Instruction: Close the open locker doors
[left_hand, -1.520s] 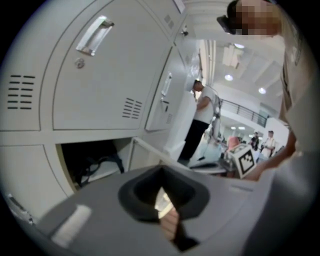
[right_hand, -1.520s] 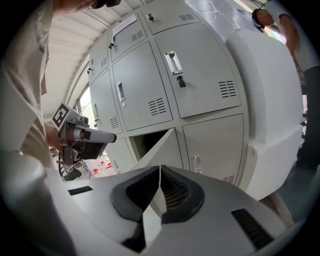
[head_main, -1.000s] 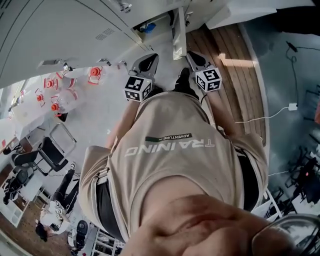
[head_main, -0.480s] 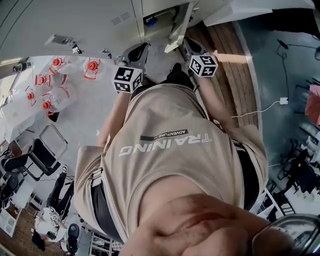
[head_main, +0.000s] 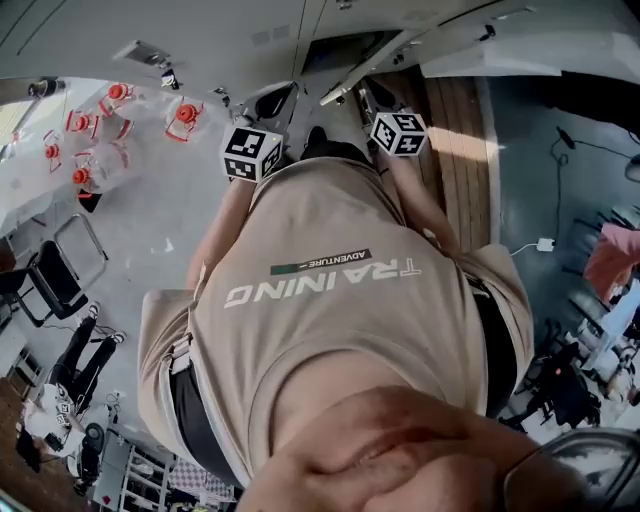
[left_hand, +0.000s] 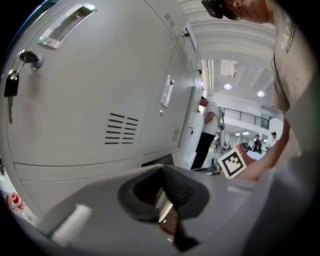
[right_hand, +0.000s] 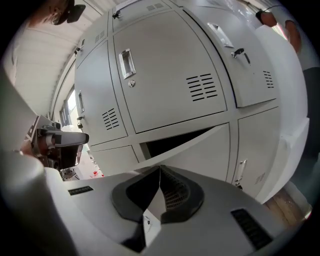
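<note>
- Ahead of me stands a bank of grey lockers. The pale floor runs off to the left, where clear water bottles with red caps are gathered. A strip of wooden planks lies to the right, and black chairs stand further back on the left.
- The open locker door is in the lower row. It stands ajar, with a dark wedge of gap behind its top edge, while the doors above and beside it are shut.
- In the left gripper view a key hangs from the lock of a shut door.
- Both arms reach forward past the beige shirt. The left marker cube and the right marker cube sit side by side, close to the lockers.
- The left hand-held gripper has its jaws together with nothing between them, and it points at the foot of a shut door.
- The right hand-held gripper also has its jaws together and empty. Its tips are right in front of the ajar door, but I cannot tell whether they touch it.
- A second ago that door stuck straight out between the two grippers. Now it slants shallowly toward the locker face, and both cubes sit higher in the head view.
</note>
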